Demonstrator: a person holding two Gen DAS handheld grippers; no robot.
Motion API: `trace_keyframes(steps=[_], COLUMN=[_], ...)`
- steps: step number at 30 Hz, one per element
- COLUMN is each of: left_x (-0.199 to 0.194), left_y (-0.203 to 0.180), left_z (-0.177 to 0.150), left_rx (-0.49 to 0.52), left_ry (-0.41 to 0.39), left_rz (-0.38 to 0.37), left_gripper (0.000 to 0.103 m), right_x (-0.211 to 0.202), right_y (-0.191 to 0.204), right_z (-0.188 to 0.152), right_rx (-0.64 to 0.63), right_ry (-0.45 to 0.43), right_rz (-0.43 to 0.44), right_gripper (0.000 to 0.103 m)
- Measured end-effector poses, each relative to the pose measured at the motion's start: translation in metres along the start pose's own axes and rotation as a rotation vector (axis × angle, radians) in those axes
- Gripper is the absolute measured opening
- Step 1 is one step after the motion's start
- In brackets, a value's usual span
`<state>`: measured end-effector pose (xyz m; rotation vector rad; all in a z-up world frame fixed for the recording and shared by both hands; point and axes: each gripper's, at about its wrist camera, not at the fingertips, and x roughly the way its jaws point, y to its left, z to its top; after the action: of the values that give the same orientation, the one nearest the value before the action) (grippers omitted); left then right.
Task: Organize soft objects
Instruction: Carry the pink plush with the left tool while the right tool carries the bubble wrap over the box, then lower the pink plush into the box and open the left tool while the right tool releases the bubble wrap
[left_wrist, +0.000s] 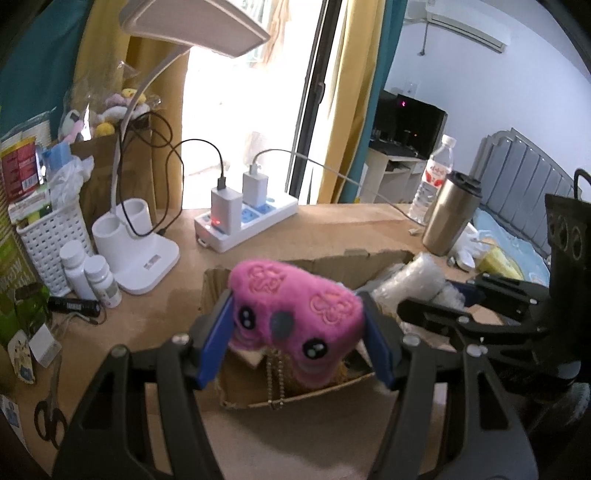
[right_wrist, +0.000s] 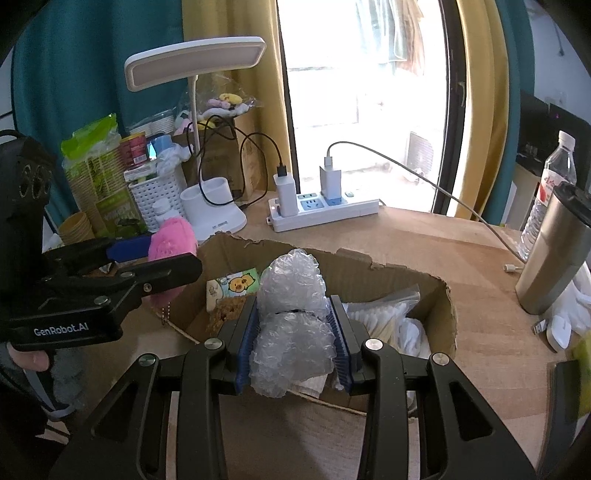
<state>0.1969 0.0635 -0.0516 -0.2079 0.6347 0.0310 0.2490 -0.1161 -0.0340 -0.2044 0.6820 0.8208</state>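
Left wrist view: my left gripper (left_wrist: 295, 332) is clamped on the pink plush toy (left_wrist: 291, 314), held above the cardboard box (left_wrist: 295, 400) on the table (left_wrist: 166, 306). My right gripper (right_wrist: 293, 332) is clamped on a bubble wrap bundle (right_wrist: 291, 321) over the same box's open top.

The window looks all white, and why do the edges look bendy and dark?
In both wrist views the window is blown out by daylight, so nothing outside shows clearly. The fisheye lens bends the curtain and darkens the corners. In the left wrist view the pink plush toy looks slightly soft.
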Motion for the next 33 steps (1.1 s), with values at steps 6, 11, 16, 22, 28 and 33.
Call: trace_keyframes(steps=[6, 11, 16, 22, 28, 33], left_x=[0.003, 0.0, 0.007, 0.02, 0.031, 0.026], left_y=[-0.001, -0.003, -0.001, 0.007, 0.012, 0.011], left_z=[0.003, 0.007, 0.001, -0.012, -0.022, -0.021], left_rx=[0.01, 0.029, 0.016, -0.021, -0.036, -0.036], left_ry=[-0.006, -0.027, -0.004, 0.055, 0.118, 0.108], left_rz=[0.006, 0.009, 0.003, 0.009, 0.004, -0.016], left_gripper=[0.066, 0.066, 0.066, 0.066, 0.069, 0.078], right_x=[0.001, 0.004, 0.007, 0.011, 0.017, 0.02], right_y=[-0.002, -0.003, -0.003, -0.003, 0.0, 0.003], right_z=[-0.001, 0.001, 0.001, 0.0, 0.0, 0.001], right_rx=[0.006, 0.012, 0.01, 0.011, 0.012, 0.008], right_ry=[0.003, 0.004, 0.009, 0.022, 0.034, 0.038], right_rz=[-0.002, -0.003, 0.005, 0.003, 0.003, 0.003], right_gripper=[0.038, 0.038, 0.038, 0.038, 0.038, 0.038])
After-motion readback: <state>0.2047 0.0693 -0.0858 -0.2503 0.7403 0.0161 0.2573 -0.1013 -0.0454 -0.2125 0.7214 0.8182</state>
